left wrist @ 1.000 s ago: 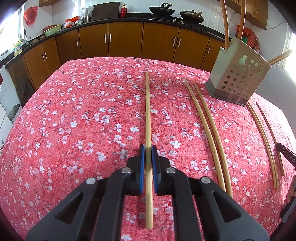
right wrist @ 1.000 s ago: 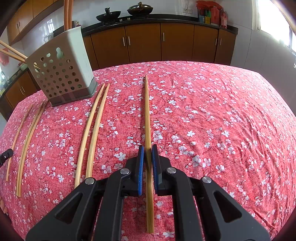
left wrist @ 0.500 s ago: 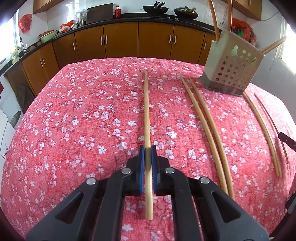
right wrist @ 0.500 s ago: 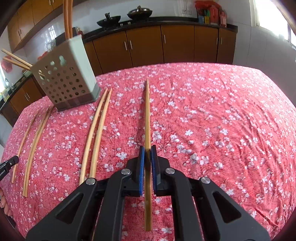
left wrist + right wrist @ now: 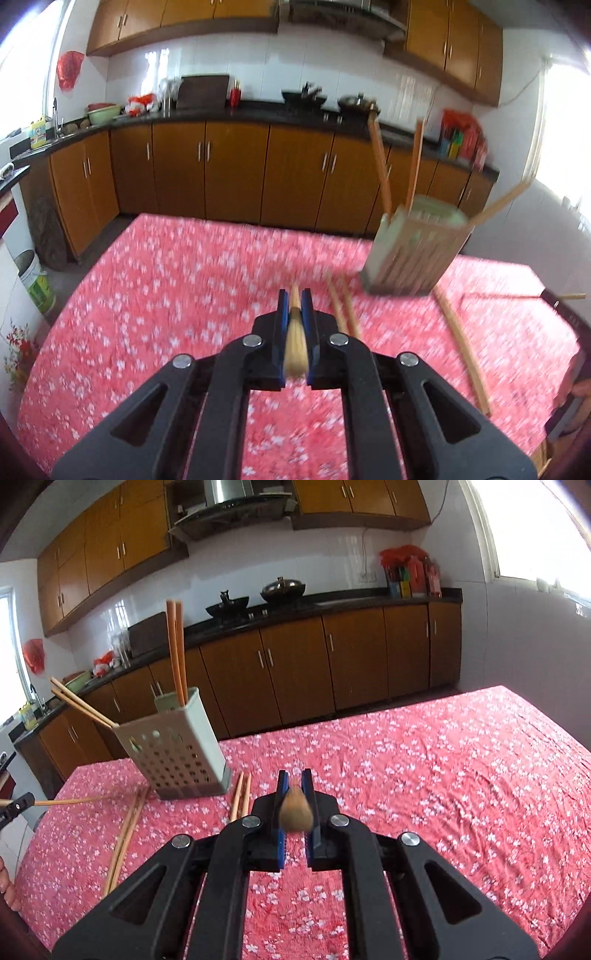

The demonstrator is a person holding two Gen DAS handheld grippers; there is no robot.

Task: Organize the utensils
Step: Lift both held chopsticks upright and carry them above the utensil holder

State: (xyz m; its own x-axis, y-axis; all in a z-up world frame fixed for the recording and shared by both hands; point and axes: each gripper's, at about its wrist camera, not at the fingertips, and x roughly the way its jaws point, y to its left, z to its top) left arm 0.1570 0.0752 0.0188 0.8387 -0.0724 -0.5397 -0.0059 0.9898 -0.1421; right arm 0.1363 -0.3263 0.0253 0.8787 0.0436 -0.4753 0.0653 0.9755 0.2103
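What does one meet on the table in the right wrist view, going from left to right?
Two loose chopsticks → perforated utensil holder → another pair of chopsticks → right gripper, shut on one chopstick → bare floral tablecloth.

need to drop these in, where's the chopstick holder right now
In the right wrist view the holder stands on the red cloth, left of the right claw, with loose chopsticks lying at its base.

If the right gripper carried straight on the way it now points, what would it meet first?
Probably nothing close: the right gripper, shut on a chopstick, points over open red tablecloth toward the brown cabinets. The utensil holder stands off to the left. Depth is uncertain.
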